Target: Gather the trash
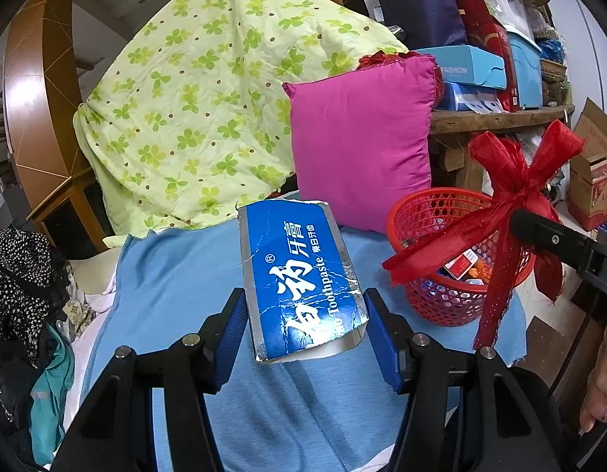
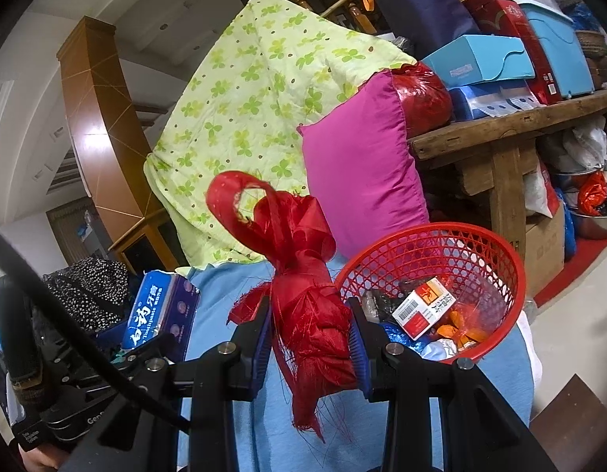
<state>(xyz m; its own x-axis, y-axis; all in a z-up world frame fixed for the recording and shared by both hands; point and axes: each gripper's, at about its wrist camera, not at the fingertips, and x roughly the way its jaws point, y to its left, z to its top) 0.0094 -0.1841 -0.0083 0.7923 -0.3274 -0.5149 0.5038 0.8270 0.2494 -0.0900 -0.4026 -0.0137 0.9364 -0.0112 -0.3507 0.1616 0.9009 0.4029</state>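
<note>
My left gripper [image 1: 305, 306] is shut on a crumpled blue toothpaste box [image 1: 299, 275], its blue pads pressing both long sides and holding it above the blue cloth. The same box [image 2: 157, 310] appears at the left of the right wrist view. My right gripper [image 2: 309, 318] is shut on a frayed red ribbon bow [image 2: 303, 267], whose loops stick up and whose tails hang below the fingers. In the left wrist view the bow [image 1: 515, 181] hangs over the red mesh basket [image 1: 433, 299]. The basket [image 2: 441, 236] holds a red-and-white carton [image 2: 421, 306] and wrappers.
A blue cloth [image 1: 177, 295] covers the surface under both grippers. Behind it lean a magenta pillow [image 1: 362, 133] and a green clover quilt [image 1: 193, 98]. A wooden bench [image 2: 500, 126] piled with boxes stands at the right. Black dotted clothing [image 1: 20, 275] lies at the left.
</note>
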